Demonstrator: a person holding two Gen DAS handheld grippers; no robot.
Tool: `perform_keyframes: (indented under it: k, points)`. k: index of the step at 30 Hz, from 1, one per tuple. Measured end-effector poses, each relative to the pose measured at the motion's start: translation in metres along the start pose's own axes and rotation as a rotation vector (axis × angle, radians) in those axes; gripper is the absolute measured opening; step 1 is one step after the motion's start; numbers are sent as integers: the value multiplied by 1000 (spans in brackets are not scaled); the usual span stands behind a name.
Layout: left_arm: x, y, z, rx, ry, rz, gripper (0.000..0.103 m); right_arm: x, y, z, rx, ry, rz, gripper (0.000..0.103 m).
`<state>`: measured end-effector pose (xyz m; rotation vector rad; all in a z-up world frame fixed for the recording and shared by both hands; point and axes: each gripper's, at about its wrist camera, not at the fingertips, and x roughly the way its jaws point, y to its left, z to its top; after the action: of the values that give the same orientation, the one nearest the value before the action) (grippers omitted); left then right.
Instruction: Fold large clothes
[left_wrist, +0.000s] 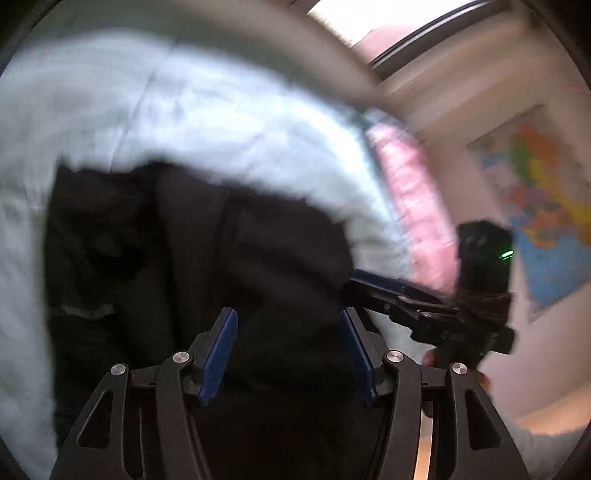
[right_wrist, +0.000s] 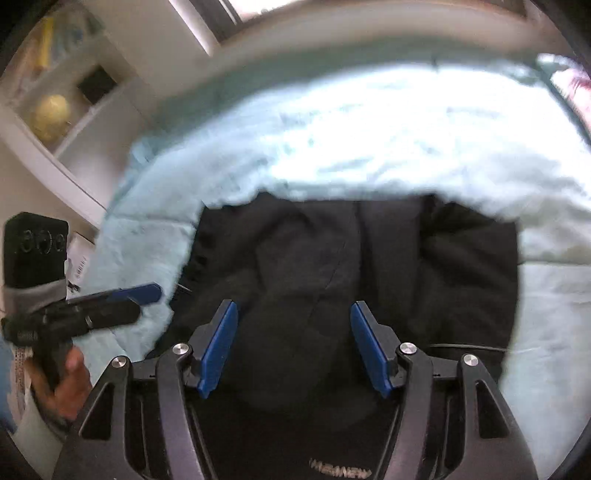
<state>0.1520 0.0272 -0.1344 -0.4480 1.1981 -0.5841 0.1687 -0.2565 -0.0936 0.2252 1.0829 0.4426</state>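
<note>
The black garment (left_wrist: 192, 258) is seen lying bunched on the pale blue bed (left_wrist: 184, 110), below both cameras, with neither gripper touching it. In the left wrist view, the left gripper (left_wrist: 288, 354) is held with its blue pads spread wide and nothing between them, above the dark cloth; off to its right the right gripper (left_wrist: 402, 299) is seen from the side, near the garment's edge, and its fingers appear close together from that angle, though the blur prevents certainty. In the right wrist view the right gripper (right_wrist: 293, 349) is shown plainly spread and empty over the middle of the garment (right_wrist: 351, 266), so the side-on impression is probably misleading. The left gripper (right_wrist: 110, 299) appears at the left margin, over the bed (right_wrist: 369, 122) beside the cloth. The likeliest failure is judged to be a pinch through several layers at once, since the folds are heaped and edges cannot be told apart; a hem or sleeve could also be missed, so that a crooked fold is dragged. The soft bedding could be caught along with the cloth. Much is obscured: both views are smeared by motion, the garment's near part is hidden behind the gripper frames, its type and its sleeves cannot be made out, and pale lettering at the bottom of the right view is unreadable.
</note>
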Motion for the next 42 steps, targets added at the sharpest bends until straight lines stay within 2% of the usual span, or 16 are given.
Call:
perform_keyframes:
  k: [1, 3, 5, 9, 14, 17, 19, 21, 23, 25, 28, 31, 33, 36, 39, 42]
  points:
    - [18, 9, -5, -19, 47, 39, 58, 15, -1, -5, -1, 35, -19, 67]
    - [54, 31, -18, -49, 119, 169, 47, 63, -11, -22, -4, 154, -92, 67]
    - [67, 45, -26, -89, 111, 161, 47, 86, -20, -38, 10, 182, -97, 66]
    - [55, 43, -31, -115, 66, 113, 46, 80, -14, -46, 9, 135, -115, 66]
    - [4, -1, -57, 64, -17, 92, 46, 30, 6, -58, -14, 61, -11, 67]
    - [-16, -21, -80, 117, -73, 90, 47, 5, 30, -70, -85, -2, -26, 67]
    - [3, -13, -83, 82, -40, 135, 47, 14, 32, -79, -94, 18, -44, 67]
    - [39, 11, -71, 7, 44, 202, 47, 42, 26, -83, -72, 87, -90, 67]
    - [63, 35, -68, -48, 113, 233, 46, 69, 11, -86, -63, 155, -119, 66]
    - [75, 43, -69, -91, 129, 238, 46, 78, 0, -92, -41, 157, -107, 66]
    - [75, 39, -68, -85, 113, 246, 46, 78, 0, -94, -40, 150, -119, 66]
    - [51, 27, -84, -33, 69, 217, 46, 70, 3, -97, -40, 140, -110, 67]
    - [25, 20, -100, 4, 63, 184, 46, 53, 5, -102, -31, 135, -60, 67]
    - [-29, 20, -131, 31, 37, 214, 47, 14, 4, -119, -38, 118, -31, 67]
    - [-86, 49, -166, -49, 11, 260, 50, -19, -5, -143, -30, 120, -56, 67]
    - [-131, 90, -207, -182, -8, 241, 53, -42, -23, -164, 8, 141, -111, 67]
